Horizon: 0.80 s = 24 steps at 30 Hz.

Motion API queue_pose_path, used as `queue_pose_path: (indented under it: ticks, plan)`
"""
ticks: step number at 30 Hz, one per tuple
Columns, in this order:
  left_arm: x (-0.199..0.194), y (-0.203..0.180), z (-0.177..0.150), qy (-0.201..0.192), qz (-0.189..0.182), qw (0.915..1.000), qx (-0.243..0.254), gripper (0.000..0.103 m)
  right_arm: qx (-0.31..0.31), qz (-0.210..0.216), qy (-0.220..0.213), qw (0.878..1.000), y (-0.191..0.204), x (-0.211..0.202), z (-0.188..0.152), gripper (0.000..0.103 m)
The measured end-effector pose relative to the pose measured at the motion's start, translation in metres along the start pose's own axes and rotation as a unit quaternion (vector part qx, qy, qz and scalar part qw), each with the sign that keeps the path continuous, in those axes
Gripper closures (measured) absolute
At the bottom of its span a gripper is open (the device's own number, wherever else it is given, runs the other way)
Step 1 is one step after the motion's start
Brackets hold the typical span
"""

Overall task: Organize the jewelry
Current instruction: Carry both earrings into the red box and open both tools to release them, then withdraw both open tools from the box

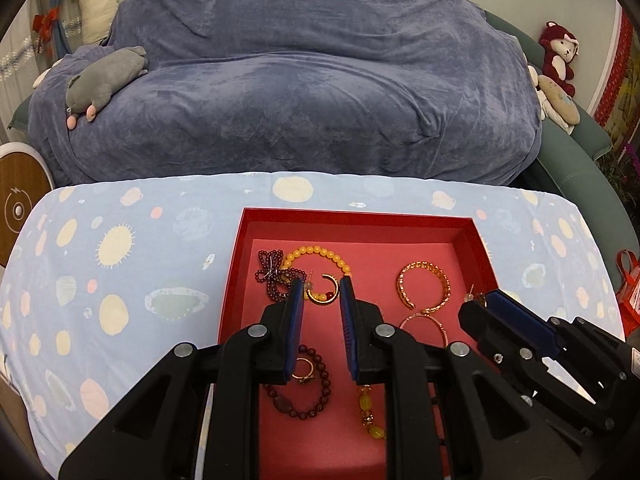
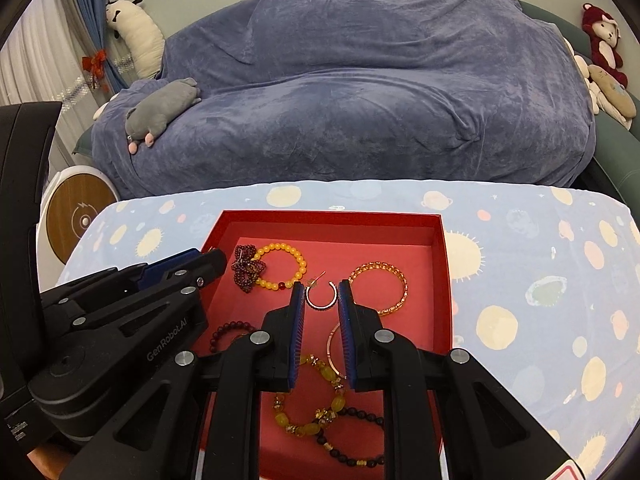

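A red box (image 1: 360, 216) (image 2: 328, 216) with a pink lining holds several pieces of jewelry: a yellow bead bracelet (image 1: 320, 254) (image 2: 280, 250), a dark red bead cluster (image 1: 268, 270) (image 2: 246, 266), an orange bangle (image 1: 424, 286) (image 2: 380, 290), a dark red bracelet (image 1: 316, 396) and a gold hoop earring (image 1: 326, 290) (image 2: 320, 298). My left gripper (image 1: 321, 292) is open above the box, with the hoop earring between its fingertips. My right gripper (image 2: 319, 294) is open above the same earring. Each gripper shows in the other's view.
The box sits on a table under a light blue planet-print cloth (image 1: 120, 264) (image 2: 540, 280). Behind is a sofa under a blue blanket (image 1: 320, 80) with plush toys (image 1: 104, 80). A round white and wood device (image 1: 20, 204) stands at the left.
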<state>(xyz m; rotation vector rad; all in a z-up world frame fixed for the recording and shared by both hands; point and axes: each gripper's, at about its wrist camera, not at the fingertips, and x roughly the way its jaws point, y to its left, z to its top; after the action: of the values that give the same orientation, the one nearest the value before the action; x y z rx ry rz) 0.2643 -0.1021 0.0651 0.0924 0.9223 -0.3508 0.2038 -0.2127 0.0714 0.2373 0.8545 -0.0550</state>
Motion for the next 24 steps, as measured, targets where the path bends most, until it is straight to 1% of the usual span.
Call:
queue_pose_path:
  ticks: [5, 10, 13, 14, 16, 22, 24]
  plan:
    - [0.020, 0.002, -0.002, 0.015, 0.006, 0.9999, 0.003, 0.085, 0.000, -0.003, 0.012, 1.000, -0.002, 0.020, -0.003, 0.086]
    - [0.033, 0.001, -0.003, 0.025, 0.007, 0.9996, 0.007, 0.085, 0.008, -0.003, 0.019, 1.000, -0.007, 0.031, -0.005, 0.086]
    - [0.037, 0.001, -0.005, 0.030, 0.005, 0.9995, 0.002, 0.083, 0.010, 0.004, 0.026, 1.000, -0.009, 0.036, -0.005, 0.086]
    - [0.038, 0.001, -0.006, 0.032, 0.004, 0.9995, 0.001, 0.078, 0.010, 0.006, 0.028, 1.000, -0.010, 0.037, -0.005, 0.085]
    - [0.038, 0.001, -0.007, 0.028, 0.012, 0.9995, 0.006, 0.073, 0.005, 0.002, 0.028, 1.000, -0.010, 0.039, -0.006, 0.083]
    - [0.042, 0.006, -0.016, 0.039, 0.016, 0.9991, 0.000, 0.072, 0.009, -0.005, 0.030, 0.999, -0.011, 0.040, -0.013, 0.070]
    - [0.041, 0.006, -0.020, 0.041, 0.018, 0.9990, 0.002, 0.072, 0.007, -0.006, 0.031, 0.999, -0.011, 0.039, -0.016, 0.070]
